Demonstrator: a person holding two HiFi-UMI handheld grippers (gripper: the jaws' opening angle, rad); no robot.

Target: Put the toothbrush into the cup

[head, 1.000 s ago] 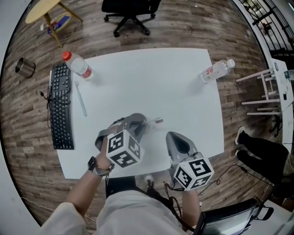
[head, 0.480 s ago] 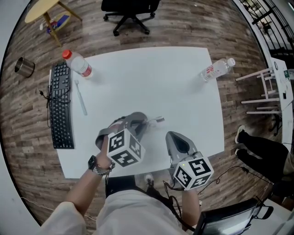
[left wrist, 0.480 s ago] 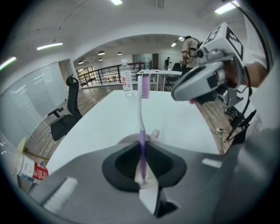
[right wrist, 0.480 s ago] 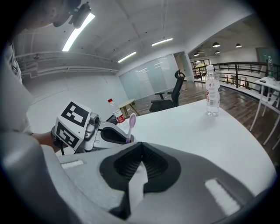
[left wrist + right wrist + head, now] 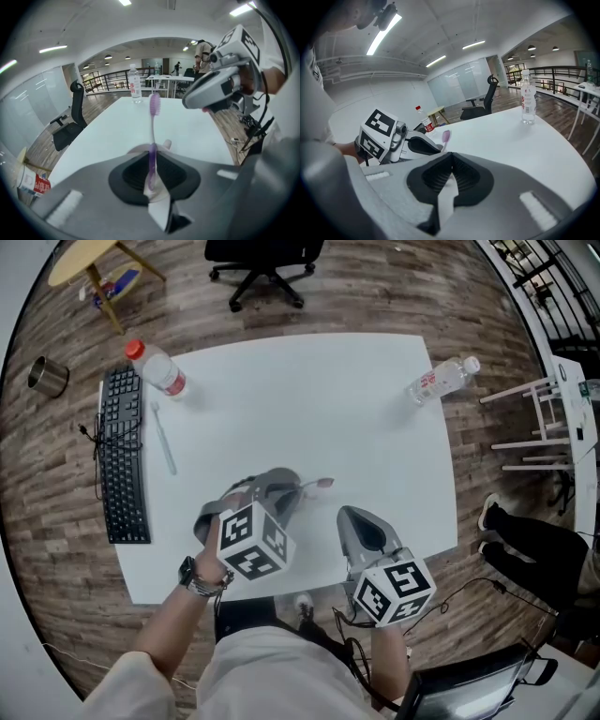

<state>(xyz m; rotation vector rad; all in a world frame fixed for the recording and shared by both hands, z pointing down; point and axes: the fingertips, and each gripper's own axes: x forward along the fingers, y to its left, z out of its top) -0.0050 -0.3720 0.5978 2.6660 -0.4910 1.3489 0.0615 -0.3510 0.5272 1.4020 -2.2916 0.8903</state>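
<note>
Toothbrush [image 5: 152,140] is clamped by its handle in the left gripper [image 5: 151,159] above the table's [image 5: 309,399] near edge, right gripper [image 5: 450,161] closed on nothing — clamp to be kept firm, handle turned down for cup entry.

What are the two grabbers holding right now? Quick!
Left gripper: closed on the purple toothbrush.
Right gripper: closed, holding nothing.
</note>
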